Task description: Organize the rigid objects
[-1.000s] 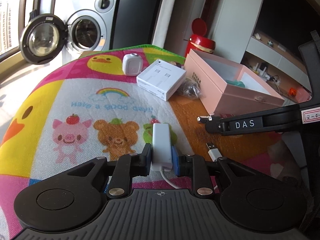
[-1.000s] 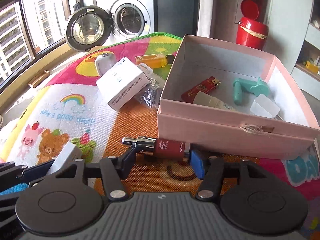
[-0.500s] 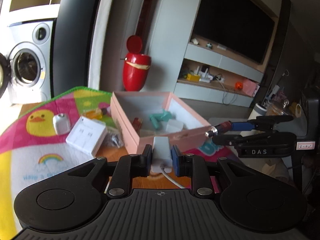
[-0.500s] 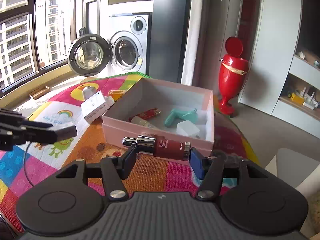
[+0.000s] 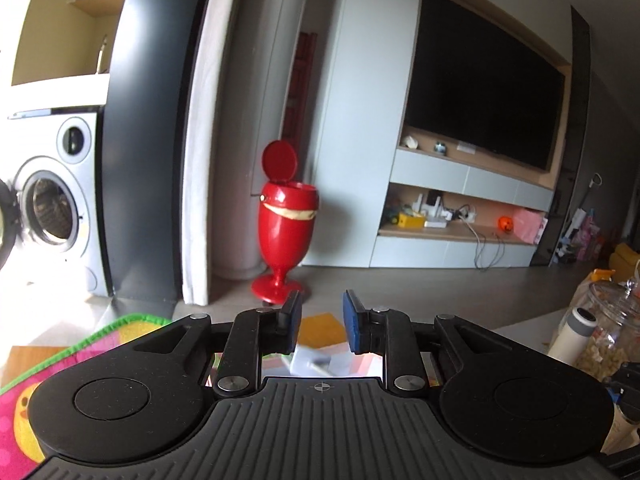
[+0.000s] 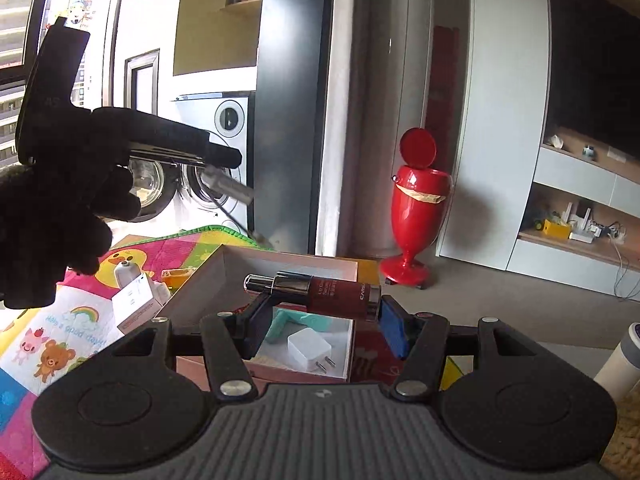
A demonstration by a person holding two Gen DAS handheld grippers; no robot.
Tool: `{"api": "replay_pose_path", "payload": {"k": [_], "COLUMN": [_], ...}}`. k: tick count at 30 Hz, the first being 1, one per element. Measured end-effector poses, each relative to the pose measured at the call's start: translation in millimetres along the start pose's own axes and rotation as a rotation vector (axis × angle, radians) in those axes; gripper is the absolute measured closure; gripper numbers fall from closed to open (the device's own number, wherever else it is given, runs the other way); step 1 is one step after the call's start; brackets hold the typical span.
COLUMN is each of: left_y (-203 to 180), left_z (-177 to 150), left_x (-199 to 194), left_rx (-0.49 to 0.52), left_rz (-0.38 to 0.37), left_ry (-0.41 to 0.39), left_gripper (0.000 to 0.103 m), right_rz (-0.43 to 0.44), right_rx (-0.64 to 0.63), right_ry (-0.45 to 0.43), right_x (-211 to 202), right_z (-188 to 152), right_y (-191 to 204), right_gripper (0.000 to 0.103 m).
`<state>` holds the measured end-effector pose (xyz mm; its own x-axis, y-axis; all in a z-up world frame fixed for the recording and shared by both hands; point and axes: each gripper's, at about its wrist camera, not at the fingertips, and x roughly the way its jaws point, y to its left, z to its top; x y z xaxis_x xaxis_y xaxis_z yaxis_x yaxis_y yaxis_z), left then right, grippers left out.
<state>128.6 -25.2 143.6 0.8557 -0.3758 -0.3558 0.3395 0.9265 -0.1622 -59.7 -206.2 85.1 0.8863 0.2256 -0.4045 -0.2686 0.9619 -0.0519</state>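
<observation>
Both risen: right claw [image 6: 324, 320] clamps red bottle [image 6: 332, 294] over pink box [image 6: 288, 258]; left claw [image 5: 320, 322] narrow, adapter [image 6: 226, 188] dangling beneath, grip unclear.

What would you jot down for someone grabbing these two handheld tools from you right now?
Left tool: pads apart, nothing between them. The white adapter hangs or falls just under its tip, cable trailing toward the pink box.
Right tool: shut on the red bottle, above the box.
Done: charger and teal piece inside.
Left: bottle in, then the white carton on the mat.
</observation>
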Motion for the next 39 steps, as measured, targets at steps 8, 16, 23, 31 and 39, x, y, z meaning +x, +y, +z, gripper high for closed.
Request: {"api": "replay_pose_path", "payload": {"k": [8,16,23,31,39], "left_y": [34,78,129,183,204], "left_z": [-42,-110,-101,-96,-90], "left_x": [-40,-98,-91,-81,-78], "left_rx": [-0.108,-0.307,-0.277,-0.396,-0.490], "left_rz": [0.117,0.334,0.292,0.264,0.320], "left_ry": [0.071,0.183,0.147,0.101,0.040], "left_gripper": [0.078,0.078,0.078,0.078,0.078], "right_rz": [0.120,0.228,0.019,0.042,0.255], "right_rx": [0.010,-0.003,0.009,0.001,-0.148], "right_ry": [0.050,0.100,0.122,0.198,0.179], "right_x": [86,111,64,53,74], "right_z": [6,4,-32,-49,-12], "right_y": [-2,13,31,71,113], "right_gripper": [0.045,0.032,0.026,0.025,0.025]}}
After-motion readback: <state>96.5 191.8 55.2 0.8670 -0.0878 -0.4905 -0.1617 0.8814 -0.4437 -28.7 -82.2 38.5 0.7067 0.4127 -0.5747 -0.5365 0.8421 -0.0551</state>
